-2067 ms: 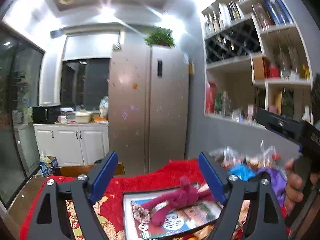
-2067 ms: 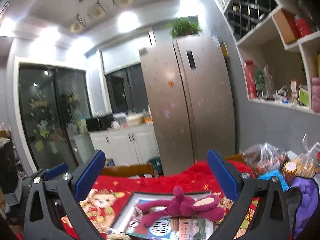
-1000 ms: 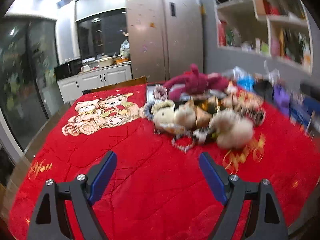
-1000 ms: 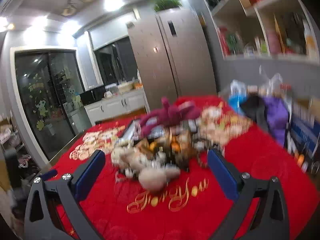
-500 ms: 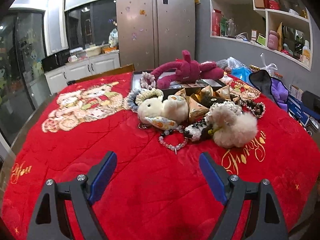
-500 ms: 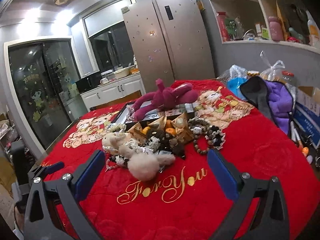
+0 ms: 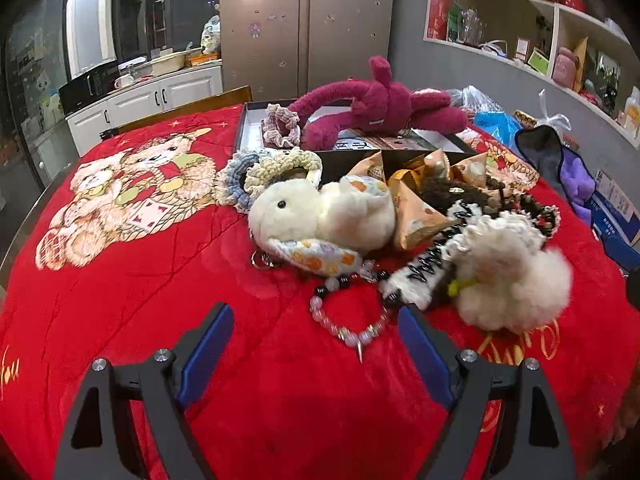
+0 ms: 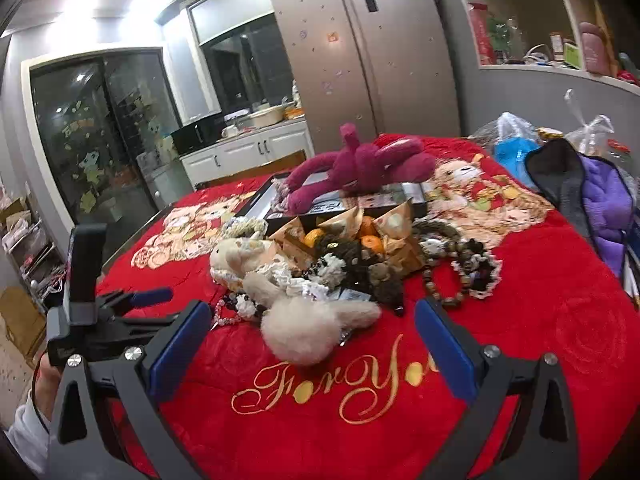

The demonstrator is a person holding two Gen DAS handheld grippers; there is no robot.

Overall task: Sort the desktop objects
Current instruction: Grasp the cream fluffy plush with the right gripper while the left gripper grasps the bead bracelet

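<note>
Mid-table sits the pile (image 7: 400, 208): a white plush (image 7: 320, 212), a fluffy puff (image 7: 516, 280), a bead bracelet (image 7: 348, 320) nearest, all on the red table (image 7: 160, 300). The left tool (image 7: 316, 344) is spread wide, empty, just short of the bracelet. Only the right view shows oranges (image 8: 368, 240) in the heap, with the right tool (image 8: 312, 336) spread, empty, the puff (image 8: 308, 328) between its tips. Far back, a magenta plush (image 8: 360, 164) lies across a tray (image 8: 260, 200).

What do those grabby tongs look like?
Both the left tongs and the right tongs have two black triangular fingers with cut-out holes, silver screws and flat blue pads inside. In the right view, the hand holding the left ones has a white sleeve.
</note>
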